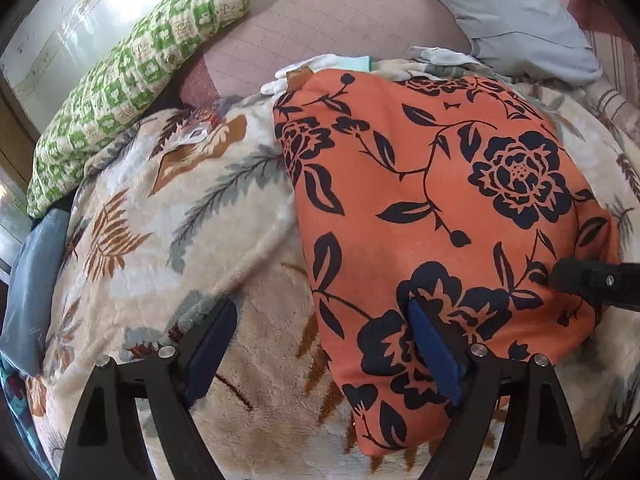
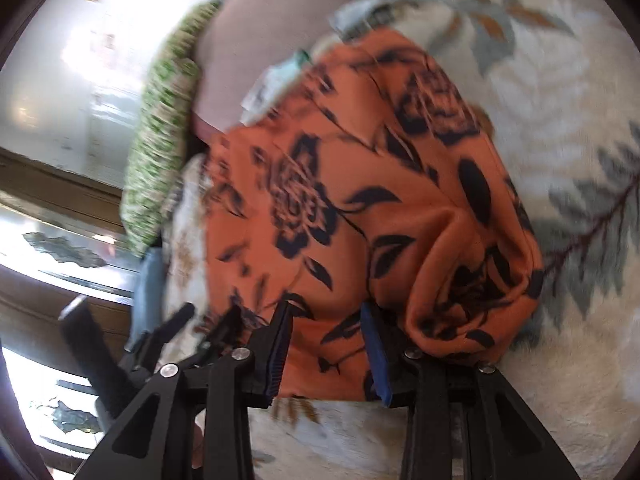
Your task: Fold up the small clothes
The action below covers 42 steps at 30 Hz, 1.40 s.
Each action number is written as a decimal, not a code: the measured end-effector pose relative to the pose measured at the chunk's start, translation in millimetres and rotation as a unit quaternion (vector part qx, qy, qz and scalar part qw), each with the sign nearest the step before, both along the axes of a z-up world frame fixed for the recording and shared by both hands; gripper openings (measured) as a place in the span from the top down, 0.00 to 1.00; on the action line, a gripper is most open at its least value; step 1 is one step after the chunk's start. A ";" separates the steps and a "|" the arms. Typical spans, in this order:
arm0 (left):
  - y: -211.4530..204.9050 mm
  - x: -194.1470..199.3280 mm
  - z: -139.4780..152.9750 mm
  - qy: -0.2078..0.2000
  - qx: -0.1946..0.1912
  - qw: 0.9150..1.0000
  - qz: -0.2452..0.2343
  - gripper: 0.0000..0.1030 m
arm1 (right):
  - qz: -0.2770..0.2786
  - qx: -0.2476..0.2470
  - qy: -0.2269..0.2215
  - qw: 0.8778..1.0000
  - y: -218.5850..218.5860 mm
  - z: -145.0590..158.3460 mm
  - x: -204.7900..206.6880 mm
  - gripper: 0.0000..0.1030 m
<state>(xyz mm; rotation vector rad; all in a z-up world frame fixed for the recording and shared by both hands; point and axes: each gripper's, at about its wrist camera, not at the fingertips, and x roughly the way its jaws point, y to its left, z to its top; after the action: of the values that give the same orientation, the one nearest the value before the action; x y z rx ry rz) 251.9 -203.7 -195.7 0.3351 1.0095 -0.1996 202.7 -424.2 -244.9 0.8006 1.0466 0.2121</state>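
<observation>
plush leaf-print blanket (image 1: 168, 216) covers the bed, green quilted pillow (image 1: 132, 68) up at the back, and both tools are down over the work; left gripper (image 1: 320, 344) has its jaws spread wide, one blue pad over bare blanket, the other over the near corner of the orange floral garment (image 1: 432, 184), nothing pinched between them; right gripper (image 2: 326, 352) stands partly closed with orange cloth lying between its pads, though the blur leaves it unclear whether they actually press it, so i can't call that a grip; its tip also shows at the right edge of the left view, by the cloth's right side; the garment lies spread on the blanket's right half, mostly flat, with a rumpled bunch at its near right corner (image 2: 476, 276); its long axis runs from the near narrow corner away toward the far broad edge by the pale small clothes (image 1: 328, 66), slanting a little to the right in the left view; to do this step well, i'd judge each tool should take a near corner cleanly, catching the cloth and not the blanket pile; smooth that bunched corner first, then carry both corners together along the long axis so the fold lands square.
</observation>
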 end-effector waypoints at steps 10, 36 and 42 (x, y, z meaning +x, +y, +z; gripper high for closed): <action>-0.4 -8.0 36.2 -0.070 0.034 0.997 -0.010 0.15 | -0.026 0.013 -0.063 0.998 -12.1 23.5 -13.8 0.62; -144.3 75.2 28.8 -0.007 0.040 0.996 -0.078 0.15 | -0.190 0.095 -0.141 0.967 -87.6 24.4 -41.9 0.62; -164.2 94.1 -3.6 0.007 0.059 0.997 -0.058 0.13 | -0.219 0.115 -0.133 0.960 -106.9 22.9 -47.0 0.60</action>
<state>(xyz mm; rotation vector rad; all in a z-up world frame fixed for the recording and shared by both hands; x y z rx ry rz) 346.0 -367.9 -199.3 0.5018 1.0194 -0.2473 155.7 -531.1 -222.1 1.1594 0.5779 0.0594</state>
